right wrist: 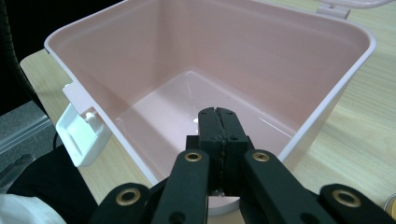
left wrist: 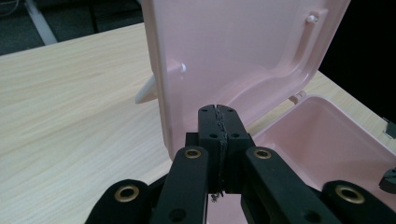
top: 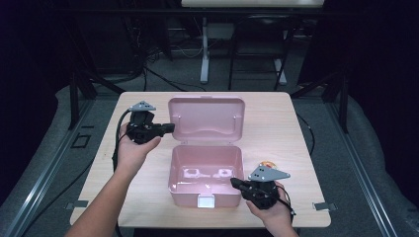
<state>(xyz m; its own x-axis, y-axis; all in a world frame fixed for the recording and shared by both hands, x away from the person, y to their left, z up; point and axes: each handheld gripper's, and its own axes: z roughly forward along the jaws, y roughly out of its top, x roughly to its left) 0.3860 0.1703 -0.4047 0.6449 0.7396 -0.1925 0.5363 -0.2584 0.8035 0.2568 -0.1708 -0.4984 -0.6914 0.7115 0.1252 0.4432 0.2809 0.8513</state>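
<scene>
A pink plastic box [top: 206, 170] stands open in the middle of the wooden table, its lid [top: 206, 118] raised behind it and a white latch [top: 206, 201] on its front wall. My left gripper [top: 170, 128] is shut and empty, its tips against the lid's left edge [left wrist: 163, 93]. In the left gripper view the jaws [left wrist: 218, 112] are pressed together in front of the lid. My right gripper [top: 233, 182] is shut too, resting on the box's front right rim. The right gripper view looks over its closed tips [right wrist: 218, 114] into the empty box [right wrist: 196, 60].
A small round orange and white object [top: 268, 164] lies on the table right of the box, just behind my right hand. The table edge [top: 197, 222] runs close in front of the box. Dark frames and a white table leg [top: 204, 59] stand beyond the far edge.
</scene>
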